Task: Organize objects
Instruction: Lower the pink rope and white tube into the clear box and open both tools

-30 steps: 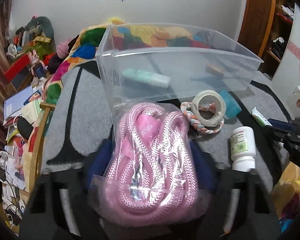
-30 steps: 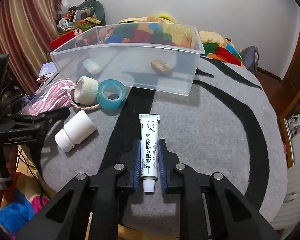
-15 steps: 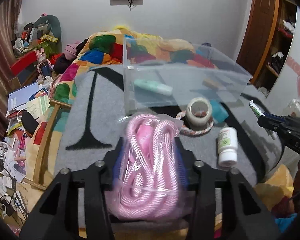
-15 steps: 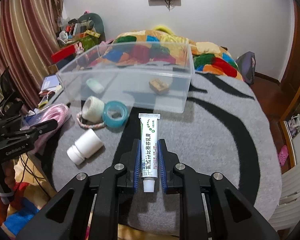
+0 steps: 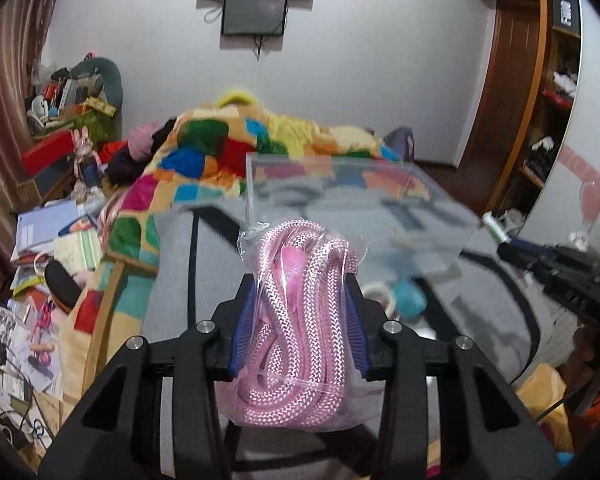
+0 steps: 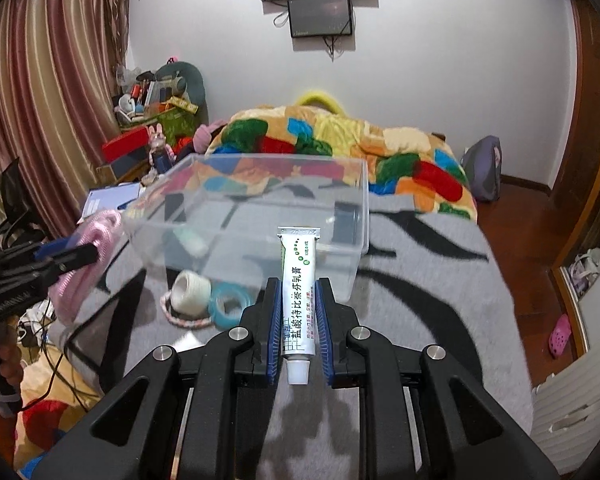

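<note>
The bag of pink rope (image 5: 300, 312) is clamped between the blue pads of the left gripper (image 5: 298, 328), held up in the air in front of the clear plastic bin (image 6: 260, 216). The white ointment tube (image 6: 298, 304) is pinched between the pads of the right gripper (image 6: 298, 320), cap end toward the camera, also lifted above the grey and black rug (image 6: 420, 300).

The bin sits on the rug; a pale green item and a dark item show through its wall, too blurred to name. Just in front of the bin lie a white tape roll (image 6: 190, 292), a teal tape roll (image 6: 230, 306) and a braided ring (image 6: 188, 322), close together. Beyond the bin lies a colourful blanket (image 6: 340, 140).
</note>
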Demonstrator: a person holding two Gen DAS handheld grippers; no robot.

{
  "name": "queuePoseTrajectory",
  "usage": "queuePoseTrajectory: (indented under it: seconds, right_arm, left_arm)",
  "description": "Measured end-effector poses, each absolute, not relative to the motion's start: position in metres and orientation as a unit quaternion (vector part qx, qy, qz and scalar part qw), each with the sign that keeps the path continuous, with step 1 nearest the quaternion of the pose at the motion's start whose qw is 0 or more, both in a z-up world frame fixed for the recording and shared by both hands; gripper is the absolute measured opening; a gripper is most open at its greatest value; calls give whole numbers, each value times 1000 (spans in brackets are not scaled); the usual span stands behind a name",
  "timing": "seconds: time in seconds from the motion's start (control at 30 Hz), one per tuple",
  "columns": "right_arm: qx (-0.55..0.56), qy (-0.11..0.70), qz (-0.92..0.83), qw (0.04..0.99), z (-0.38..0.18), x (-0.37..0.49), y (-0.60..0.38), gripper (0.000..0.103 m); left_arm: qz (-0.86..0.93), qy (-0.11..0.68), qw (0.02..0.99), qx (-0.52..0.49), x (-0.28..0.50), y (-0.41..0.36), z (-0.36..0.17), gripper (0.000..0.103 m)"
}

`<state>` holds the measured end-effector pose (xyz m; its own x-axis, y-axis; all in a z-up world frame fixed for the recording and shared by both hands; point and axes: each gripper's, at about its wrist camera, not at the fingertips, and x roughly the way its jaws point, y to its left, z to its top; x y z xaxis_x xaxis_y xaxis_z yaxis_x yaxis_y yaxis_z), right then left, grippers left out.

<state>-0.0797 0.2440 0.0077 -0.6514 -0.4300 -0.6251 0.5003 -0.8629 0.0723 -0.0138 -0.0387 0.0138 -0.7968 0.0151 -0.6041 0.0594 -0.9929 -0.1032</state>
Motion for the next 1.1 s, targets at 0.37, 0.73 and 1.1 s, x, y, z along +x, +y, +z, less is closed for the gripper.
queuePoseTrajectory:
  seconds: [0.37,0.73,1.1]
  right_arm:
    - [301,53,-913,269,35,-114,220,15]
    - [329,67,-899,280,31,-161,183,15]
    - [408,90,-860,292,-18,-197,155,15]
  left_arm:
    - [-952,66,-5,297,-60,-42,50,41]
    - [-940,47,-5,337,-122,-30,37,41]
    - [-921,33,-7,387,-162,-23,9,20]
